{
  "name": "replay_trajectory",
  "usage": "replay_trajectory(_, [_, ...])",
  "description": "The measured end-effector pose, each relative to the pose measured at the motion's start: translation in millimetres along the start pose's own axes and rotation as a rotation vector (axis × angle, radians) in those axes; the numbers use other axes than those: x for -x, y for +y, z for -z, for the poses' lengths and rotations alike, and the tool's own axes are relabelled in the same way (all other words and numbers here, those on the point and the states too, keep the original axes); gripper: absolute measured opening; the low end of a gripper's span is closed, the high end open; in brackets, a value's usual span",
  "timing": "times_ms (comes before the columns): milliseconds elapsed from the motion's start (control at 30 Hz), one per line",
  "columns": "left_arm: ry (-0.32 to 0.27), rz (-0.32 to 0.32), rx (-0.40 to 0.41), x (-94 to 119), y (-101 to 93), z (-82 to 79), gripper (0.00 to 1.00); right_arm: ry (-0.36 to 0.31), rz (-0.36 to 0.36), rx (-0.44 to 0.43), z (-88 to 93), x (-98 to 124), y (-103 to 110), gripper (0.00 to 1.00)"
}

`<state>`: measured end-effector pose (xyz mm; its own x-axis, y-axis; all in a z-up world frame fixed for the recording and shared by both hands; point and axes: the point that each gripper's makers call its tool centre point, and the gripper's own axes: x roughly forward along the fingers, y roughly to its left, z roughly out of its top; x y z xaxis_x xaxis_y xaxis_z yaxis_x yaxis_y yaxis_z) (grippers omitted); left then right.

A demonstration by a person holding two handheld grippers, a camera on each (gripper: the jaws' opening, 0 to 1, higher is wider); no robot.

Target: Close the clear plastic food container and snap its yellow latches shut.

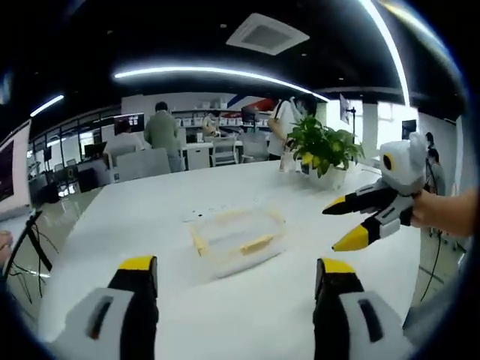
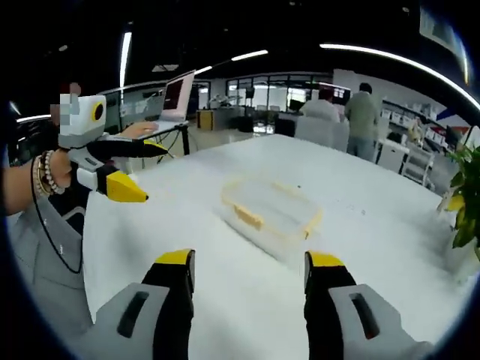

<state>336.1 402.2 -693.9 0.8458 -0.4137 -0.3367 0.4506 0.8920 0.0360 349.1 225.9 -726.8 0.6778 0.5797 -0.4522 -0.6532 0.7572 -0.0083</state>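
the clear plastic food container [image 1: 238,238] with yellow latches [image 1: 257,244] sits at centre frame on the white table [image 1: 150,217] in the left gripper view, lid resting on top. in the right gripper view the container [image 2: 271,212] lies just above centre. the left gripper [image 1: 236,281] hovers at the bottom edge, jaws spread, holding nothing; it appears at the left [image 2: 135,169] in the right gripper view. the right gripper [image 2: 250,274], jaws spread and holding nothing, appears at the right [image 1: 349,221] in the left gripper view. a potted plant [image 1: 324,150] stands at upper right, well apart from the container.

Bright ceiling strip lights [image 1: 217,73], glaring white table [image 1: 150,217], fisheye-warped edges
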Motion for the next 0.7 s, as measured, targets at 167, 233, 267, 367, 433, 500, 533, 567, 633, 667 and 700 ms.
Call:
replay_trajectory(167, [0.023,-0.015,0.031,38.3,16.5,13.8,0.92,0.007,0.060,-0.026,9.0,12.6,0.5,0.73])
replay_trajectory(233, [0.013,-0.012,0.043,54.5,21.6,15.9,0.93,0.007,0.094,-0.033,11.8,21.2,-0.1,0.80])
replay_trajectory(267, [0.017,-0.008,0.052,60.7,22.9,18.3,0.93,0.004,0.101,-0.030,12.6,25.1,0.7,0.83])
replay_trajectory(367, [0.039,-0.024,0.065,84.2,30.6,31.3,0.93,-0.016,0.133,-0.050,15.7,45.7,1.6,0.84])
replay_trajectory(433, [0.041,-0.030,0.067,95.4,33.7,35.9,0.93,-0.034,0.136,-0.076,16.7,56.1,3.5,0.85])
replay_trajectory(500, [0.044,-0.043,0.073,106.5,37.5,41.3,0.93,-0.049,0.152,-0.094,18.7,69.3,4.4,0.85])
replay_trajectory(533, [0.046,-0.046,0.078,112.9,37.9,44.7,0.92,-0.056,0.168,-0.105,20.6,77.4,4.3,0.85])
replay_trajectory(567, [0.045,-0.047,0.081,117.4,37.8,46.8,0.92,-0.062,0.181,-0.115,21.9,83.2,4.2,0.85])
replay_trajectory(633, [0.039,-0.052,0.087,127.6,36.5,51.6,0.92,-0.085,0.192,-0.143,26.6,95.4,8.5,0.85])
replay_trajectory(667, [0.040,-0.052,0.089,131.5,35.4,54.2,0.92,-0.086,0.191,-0.149,32.4,101.4,12.0,0.85])
replay_trajectory(700, [0.045,-0.048,0.090,137.1,33.1,58.6,0.92,-0.081,0.193,-0.148,36.5,104.4,14.3,0.85])
